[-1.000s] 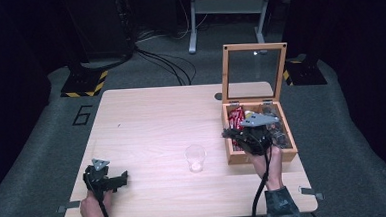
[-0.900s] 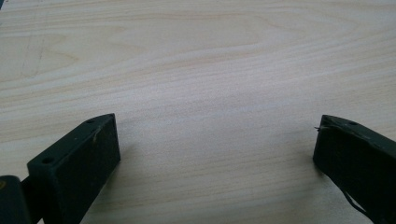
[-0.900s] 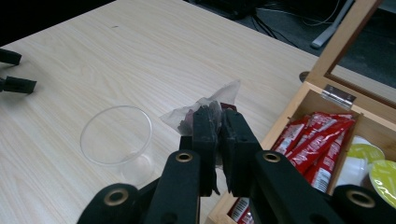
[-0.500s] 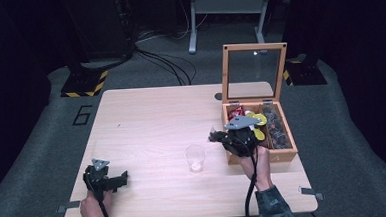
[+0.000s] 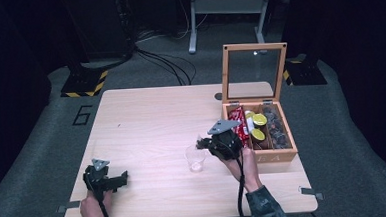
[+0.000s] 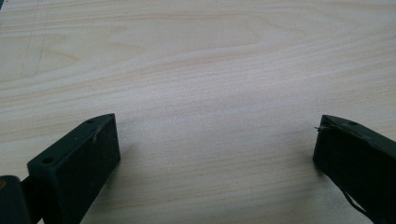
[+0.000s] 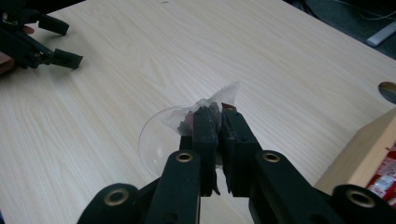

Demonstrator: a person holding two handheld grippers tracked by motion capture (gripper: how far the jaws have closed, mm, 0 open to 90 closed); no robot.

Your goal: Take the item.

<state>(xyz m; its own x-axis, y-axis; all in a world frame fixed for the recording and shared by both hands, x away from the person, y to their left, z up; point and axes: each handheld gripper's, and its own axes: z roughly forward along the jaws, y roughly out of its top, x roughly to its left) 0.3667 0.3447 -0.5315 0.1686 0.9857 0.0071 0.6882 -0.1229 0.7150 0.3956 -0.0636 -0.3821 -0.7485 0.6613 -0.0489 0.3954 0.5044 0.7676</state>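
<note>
Right tool (image 7: 215,112) pinching sachet (image 7: 224,95) over cup (image 5: 195,157), box (image 5: 283,156) beside

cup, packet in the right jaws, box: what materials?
Cup: clear thin plastic by the look; the table grain shows through it.
Packet: translucent crinkled film, likely plastic, with dark contents inside.
Box: light wood, matte, with visible grain; its raised lid has a see-through pane, glass or acrylic.

A small clear sachet (image 7: 211,108) with dark contents was pinched at its lower edge between closed black jaws, its crumpled top corner pointing toward one o'clock. It hung just above the rim of a clear plastic cup (image 5: 195,157), which stood upright on the pale wood, at nine o'clock from the wooden box (image 5: 276,156).
</note>
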